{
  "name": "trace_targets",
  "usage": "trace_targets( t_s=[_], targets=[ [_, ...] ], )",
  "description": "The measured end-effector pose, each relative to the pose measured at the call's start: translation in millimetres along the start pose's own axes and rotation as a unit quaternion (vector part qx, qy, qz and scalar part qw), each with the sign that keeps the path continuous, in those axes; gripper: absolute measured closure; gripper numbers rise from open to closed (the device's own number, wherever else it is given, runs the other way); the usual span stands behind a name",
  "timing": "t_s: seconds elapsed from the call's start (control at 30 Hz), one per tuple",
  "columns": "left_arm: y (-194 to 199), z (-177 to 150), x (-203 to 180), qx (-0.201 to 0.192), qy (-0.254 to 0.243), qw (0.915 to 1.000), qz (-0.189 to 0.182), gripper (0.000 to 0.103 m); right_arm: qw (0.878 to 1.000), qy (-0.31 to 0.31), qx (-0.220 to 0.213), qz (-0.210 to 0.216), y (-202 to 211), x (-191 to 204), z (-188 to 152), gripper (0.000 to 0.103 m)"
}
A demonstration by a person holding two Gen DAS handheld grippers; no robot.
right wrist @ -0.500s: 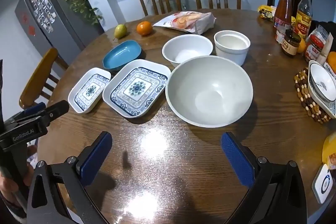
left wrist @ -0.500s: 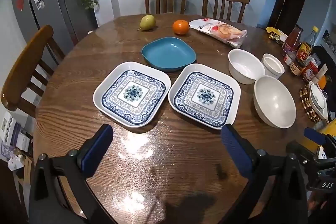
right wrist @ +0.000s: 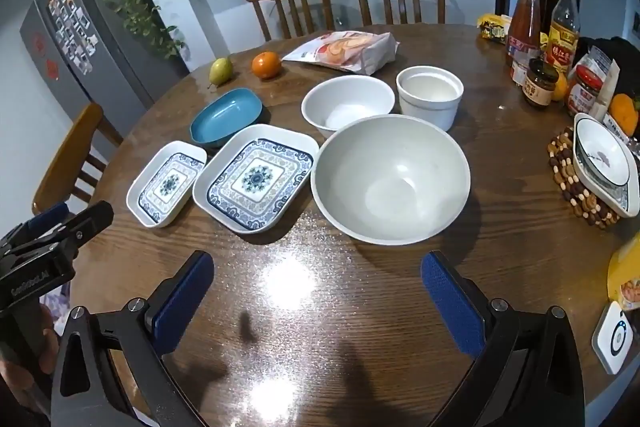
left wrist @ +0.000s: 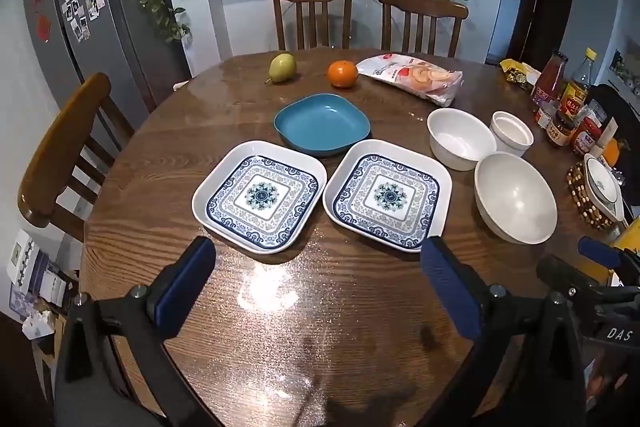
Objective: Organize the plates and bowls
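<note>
Two square blue-patterned plates lie side by side on the round wooden table, the left plate (left wrist: 260, 195) (right wrist: 167, 183) and the right plate (left wrist: 387, 194) (right wrist: 256, 177). A blue dish (left wrist: 322, 123) (right wrist: 226, 115) sits behind them. To the right stand a large white bowl (left wrist: 515, 198) (right wrist: 390, 179), a smaller white bowl (left wrist: 460, 139) (right wrist: 347, 105) and a white ramekin (left wrist: 512, 133) (right wrist: 429, 95). My left gripper (left wrist: 318, 279) is open and empty, above the table in front of the plates. My right gripper (right wrist: 318, 287) is open and empty in front of the large bowl.
A pear (left wrist: 282, 67), an orange (left wrist: 342, 73) and a snack bag (left wrist: 412, 77) lie at the back. Bottles and jars (right wrist: 540, 39) crowd the right edge, beside a bowl on a beaded trivet (right wrist: 600, 163). Wooden chairs (left wrist: 312, 15) stand around the table.
Both grippers have tilted up slightly, so the table sits lower in both views. The dishes have not moved.
</note>
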State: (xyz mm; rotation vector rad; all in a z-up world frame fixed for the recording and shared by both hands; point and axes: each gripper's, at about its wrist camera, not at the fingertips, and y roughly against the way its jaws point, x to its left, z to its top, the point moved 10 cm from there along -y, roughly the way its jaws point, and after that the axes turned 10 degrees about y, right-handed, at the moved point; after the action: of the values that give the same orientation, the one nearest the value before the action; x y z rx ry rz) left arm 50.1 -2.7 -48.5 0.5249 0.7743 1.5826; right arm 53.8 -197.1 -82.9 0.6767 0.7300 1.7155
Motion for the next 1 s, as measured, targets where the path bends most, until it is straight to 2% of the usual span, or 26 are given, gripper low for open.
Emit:
trace_targets(
  t_s=[1.0],
  targets=[
    [0.3,-2.2,-1.2,-0.001,0.002,0.9997,-0.025,0.001,1.0,-0.004,-0.006,-0.008,0.4,1.5,3.4,0.0]
  ],
)
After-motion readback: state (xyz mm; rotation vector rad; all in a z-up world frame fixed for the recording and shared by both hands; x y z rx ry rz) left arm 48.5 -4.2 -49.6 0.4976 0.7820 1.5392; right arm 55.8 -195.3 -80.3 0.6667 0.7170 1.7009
